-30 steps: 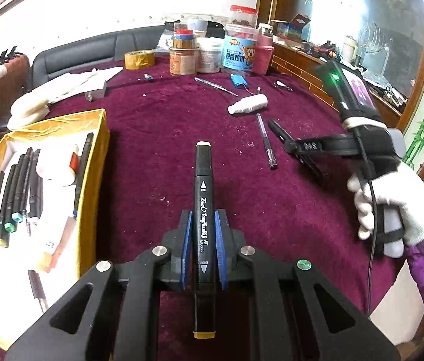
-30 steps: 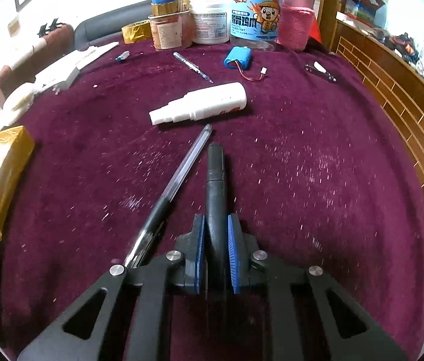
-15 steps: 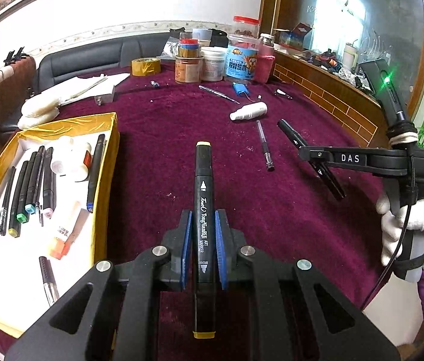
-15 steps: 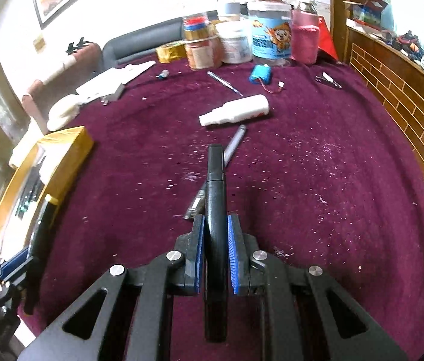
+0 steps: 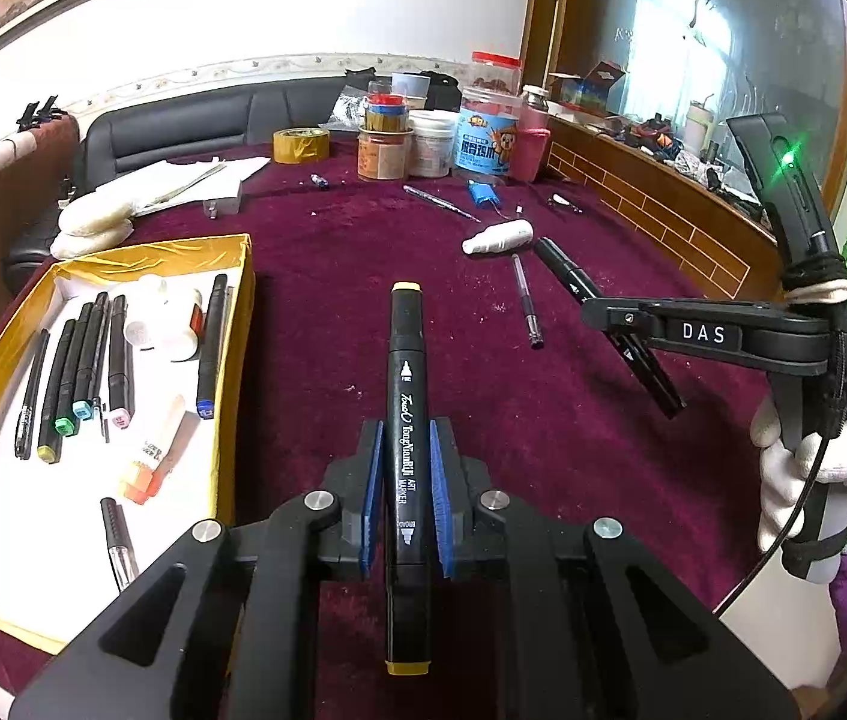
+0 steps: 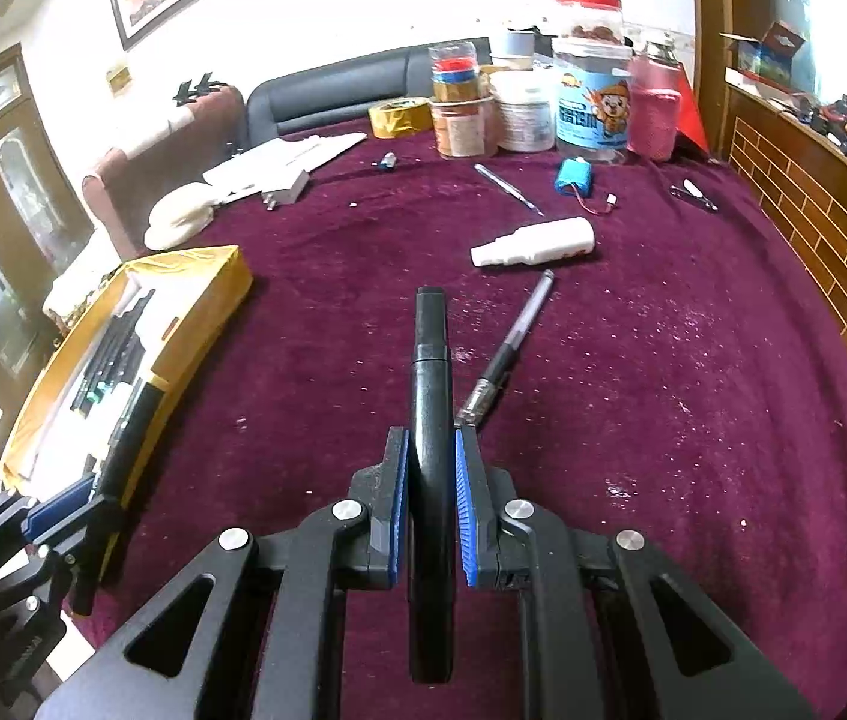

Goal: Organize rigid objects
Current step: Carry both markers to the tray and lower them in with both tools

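My left gripper is shut on a black art marker with yellow ends, held above the maroon tablecloth just right of the yellow box. The box holds several markers and pens and white bottles. My right gripper is shut on a black marker, raised above the table; it shows at the right of the left wrist view. A clear pen and a white spray bottle lie on the cloth ahead.
Jars and tubs, a tape roll, a blue battery pack, a thin metal tool and white papers sit at the table's far side. A wooden ledge runs along the right.
Both grippers have risen from the table with their markers. The right gripper lifted its marker away from the clear pen, and the left gripper now looks more toward the yellow box.
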Tool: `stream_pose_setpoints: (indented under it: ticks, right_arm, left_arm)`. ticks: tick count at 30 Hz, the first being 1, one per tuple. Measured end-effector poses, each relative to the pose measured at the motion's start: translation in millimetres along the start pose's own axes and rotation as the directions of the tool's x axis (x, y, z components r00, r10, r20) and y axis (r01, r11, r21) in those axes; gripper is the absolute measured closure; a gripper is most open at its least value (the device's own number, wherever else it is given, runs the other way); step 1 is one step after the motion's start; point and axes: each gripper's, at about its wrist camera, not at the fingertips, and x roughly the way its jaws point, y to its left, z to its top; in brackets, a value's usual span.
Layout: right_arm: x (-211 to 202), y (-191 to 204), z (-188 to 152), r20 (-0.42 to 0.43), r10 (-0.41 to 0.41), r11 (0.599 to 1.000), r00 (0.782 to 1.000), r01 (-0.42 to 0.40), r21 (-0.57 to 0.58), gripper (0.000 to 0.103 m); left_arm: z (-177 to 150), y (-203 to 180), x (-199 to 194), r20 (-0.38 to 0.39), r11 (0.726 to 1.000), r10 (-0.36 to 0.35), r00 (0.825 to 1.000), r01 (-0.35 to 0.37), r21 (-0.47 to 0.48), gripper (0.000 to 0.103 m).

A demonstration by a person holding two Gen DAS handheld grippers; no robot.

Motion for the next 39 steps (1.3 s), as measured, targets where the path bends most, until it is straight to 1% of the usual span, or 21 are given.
stream_pose_setpoints:
  ticks: [5,9,12,15,17,19,25,27,32,35,38,39]
  right_arm:
    - [-1,14,1,0.001,0.024,1.000,1.000,-0.024,-0.019,0.090]
    - [-1,29,2,0.000,0.043,0.998,0.999,-0.043,-0.041,0.090]
    - [2,42,5,-0.003,0.066,0.996,0.998,-0.066,-0.058,0.090]
    - [3,57,6,-0.010,0.105,0.992,0.994,-0.105,-0.072,0.090]
    - [6,70,8,-0.020,0.139,0.987,0.990,-0.140,-0.084,0.090]
    - [10,82,9,-0.029,0.161,0.982,0.987,-0.163,-0.097,0.090]
    - [30,134,11,-0.094,0.252,0.955,0.963,-0.263,-0.139,0.090]
    - [37,154,10,-0.124,0.282,0.942,0.952,-0.299,-0.153,0.090]
    - [61,196,2,-0.217,0.346,0.911,0.913,-0.382,-0.156,0.090]
    - [75,218,-4,-0.263,0.365,0.897,0.893,-0.413,-0.156,0.090]
    - [86,239,-10,-0.298,0.374,0.888,0.878,-0.432,-0.158,0.090]
    - [89,245,-12,-0.308,0.380,0.885,0.872,-0.440,-0.154,0.090]
  left_arm:
    - [-1,12,-7,0.015,0.999,-0.003,1.000,0.004,-0.037,0.091]
    - [0,32,-22,0.053,0.996,0.006,0.999,-0.001,-0.085,0.091]
    - [-1,56,-39,0.093,0.991,0.028,0.995,-0.015,-0.133,0.091]
    - [-4,85,-52,0.116,0.980,0.068,0.991,-0.045,-0.194,0.091]
    - [-7,102,-55,0.117,0.972,0.092,0.989,-0.063,-0.228,0.091]
    - [-11,123,-54,0.107,0.957,0.112,0.988,-0.078,-0.281,0.091]
    - [-29,172,-44,0.059,0.908,0.146,0.988,-0.110,-0.403,0.091]
    - [-35,185,-38,0.039,0.892,0.148,0.988,-0.116,-0.438,0.091]
    - [-46,205,-28,0.007,0.865,0.137,0.991,-0.116,-0.488,0.091]
    - [-51,216,-26,0.006,0.850,0.129,0.992,-0.108,-0.515,0.091]
    - [-53,224,-30,0.036,0.838,0.120,0.992,-0.082,-0.539,0.090]
    - [-53,226,-32,0.045,0.836,0.120,0.992,-0.077,-0.543,0.088]
